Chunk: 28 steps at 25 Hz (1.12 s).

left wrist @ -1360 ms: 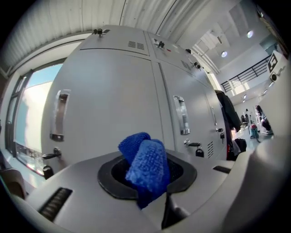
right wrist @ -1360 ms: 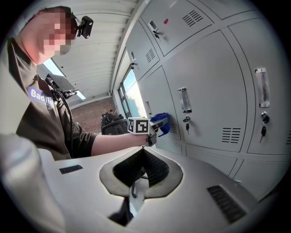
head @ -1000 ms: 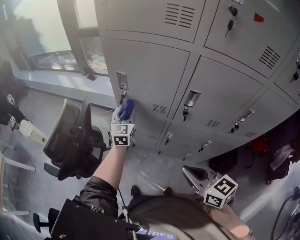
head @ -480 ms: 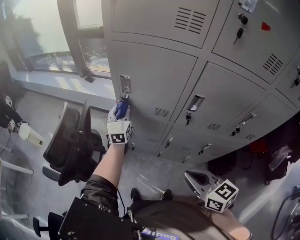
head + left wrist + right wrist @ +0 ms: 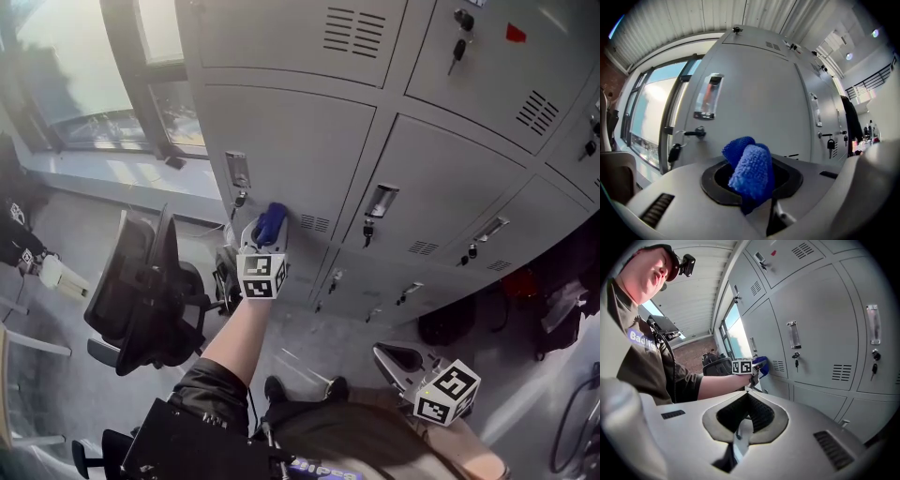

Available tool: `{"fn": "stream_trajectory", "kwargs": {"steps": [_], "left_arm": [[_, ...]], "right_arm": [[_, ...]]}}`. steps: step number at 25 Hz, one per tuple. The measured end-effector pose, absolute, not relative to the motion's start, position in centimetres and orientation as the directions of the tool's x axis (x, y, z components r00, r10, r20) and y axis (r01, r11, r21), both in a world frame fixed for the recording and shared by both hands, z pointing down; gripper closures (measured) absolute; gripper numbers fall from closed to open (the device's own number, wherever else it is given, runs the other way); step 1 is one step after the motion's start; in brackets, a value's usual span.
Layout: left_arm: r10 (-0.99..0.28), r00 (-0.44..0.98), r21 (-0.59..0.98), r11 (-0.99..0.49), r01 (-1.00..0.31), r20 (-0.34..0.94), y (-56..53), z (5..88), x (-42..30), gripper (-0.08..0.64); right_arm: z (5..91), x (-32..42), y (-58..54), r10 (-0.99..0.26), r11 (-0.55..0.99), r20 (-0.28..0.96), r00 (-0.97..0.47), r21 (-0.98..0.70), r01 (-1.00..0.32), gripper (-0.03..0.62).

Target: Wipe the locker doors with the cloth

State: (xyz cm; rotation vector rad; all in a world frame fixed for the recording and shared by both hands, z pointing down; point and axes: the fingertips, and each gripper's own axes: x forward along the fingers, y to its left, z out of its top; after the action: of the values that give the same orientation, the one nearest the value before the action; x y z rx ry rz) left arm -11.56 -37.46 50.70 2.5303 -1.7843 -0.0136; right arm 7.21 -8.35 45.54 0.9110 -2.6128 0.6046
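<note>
The cloth (image 5: 751, 171) was blue, nubby, matt looped pile; the locker doors (image 5: 759, 103) were smooth grey painted metal, faintly sheened; the right gripper (image 5: 746, 404) had a matt grey plastic shell, its jaws faced with black ribbed lining.

Low in frame, the right gripper (image 5: 747, 399) has its jaws closed together with nothing between them. Beyond it a bare forearm (image 5: 717, 384) reaches to the left gripper (image 5: 757, 369), which holds a blue cloth (image 5: 761, 363) at the face of a grey locker door (image 5: 764, 331). Keys (image 5: 796, 363) hang in the locks of doors further right, and an office chair (image 5: 714, 364) stands behind the arm.
</note>
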Motion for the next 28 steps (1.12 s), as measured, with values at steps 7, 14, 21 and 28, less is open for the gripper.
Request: {"fn": "stream_trajectory", "kwargs": {"steps": [7,14,21,28], "left_arm": [[-0.882,0.470,0.013,-0.470,-0.882,0.004,-36.2,50.3,-2.9,0.436],[-0.817,0.573,-0.044,-0.575,-0.817,0.060,-35.1,51.7,2.3,0.436],[-0.870,0.484,-0.025,-0.488,-0.872,0.090,-34.9,53.8,-4.2,0.436],[-0.956,0.258,-0.042,-0.266,-0.963,0.142,-36.5,55.9,-17.3,0.436]], "right_arm": [[45.5,9.2,-8.3,-0.524,0.700,0.415,-0.744,-0.288,-0.654,0.588],[45.7,11.0,-8.0,-0.533,0.687,0.415,-0.737,-0.296,-0.664,0.588],[45.6,10.5,-7.8,-0.533,0.690,0.403,-0.744,-0.302,-0.658,0.588],[46.6,8.7,-7.6,-0.503,0.696,0.416,-0.757,-0.323,-0.641,0.588]]}}
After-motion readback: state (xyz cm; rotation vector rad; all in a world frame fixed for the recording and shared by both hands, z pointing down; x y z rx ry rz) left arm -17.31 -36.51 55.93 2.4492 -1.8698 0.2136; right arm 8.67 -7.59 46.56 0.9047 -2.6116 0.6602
